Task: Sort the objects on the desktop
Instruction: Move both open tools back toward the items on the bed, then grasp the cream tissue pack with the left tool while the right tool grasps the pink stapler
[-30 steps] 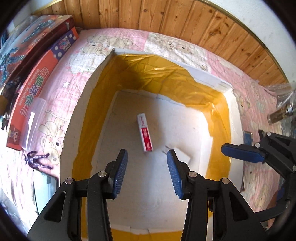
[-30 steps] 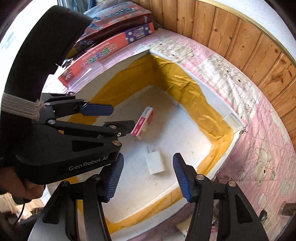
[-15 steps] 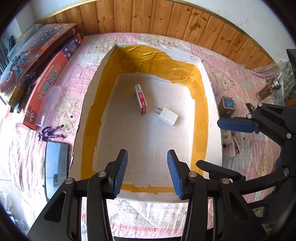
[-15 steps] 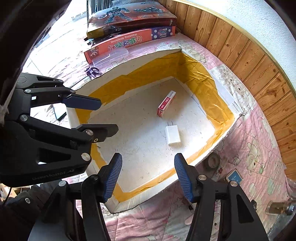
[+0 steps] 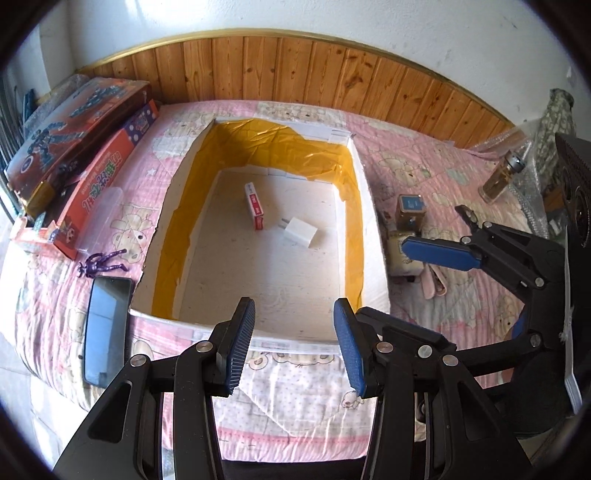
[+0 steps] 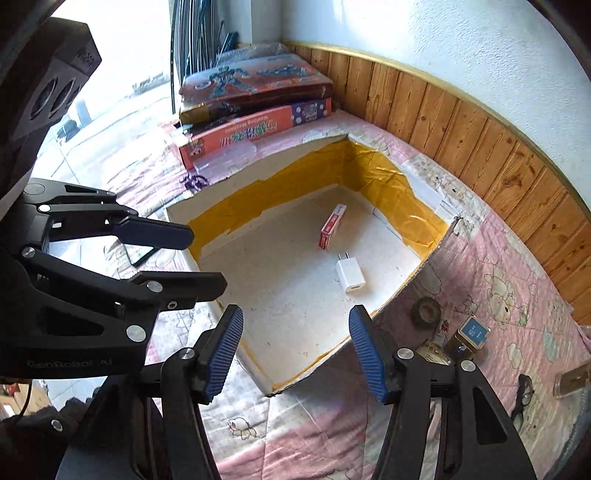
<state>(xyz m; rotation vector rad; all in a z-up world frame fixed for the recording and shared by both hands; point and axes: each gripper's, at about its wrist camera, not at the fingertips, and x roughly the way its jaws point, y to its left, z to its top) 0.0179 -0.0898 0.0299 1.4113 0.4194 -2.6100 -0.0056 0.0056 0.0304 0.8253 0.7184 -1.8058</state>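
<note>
A white wall [image 5: 332, 22] has brown wood boards [image 5: 295, 70] along its bottom. A pink quilt [image 5: 295, 391] with little bears covers the bed. Bright light [image 6: 122, 55] shines in, far left.

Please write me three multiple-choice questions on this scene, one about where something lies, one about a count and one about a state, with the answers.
1. Where does the phone lie?
A. inside the box
B. on the quilt, left of the box
C. on the stacked toy boxes

2. How many things lie inside the box?
A. two
B. four
C. none

3. How does the left gripper stand?
A. shut on the charger
B. shut on the phone
C. open, holding nothing

Answers:
1 B: the phone lies flat on the pink quilt, outside the left wall of the box.
2 A: only the red and white packet and the white charger lie on the box floor.
3 C: the left gripper shows a clear gap between its blue pads, with nothing in it.
</note>
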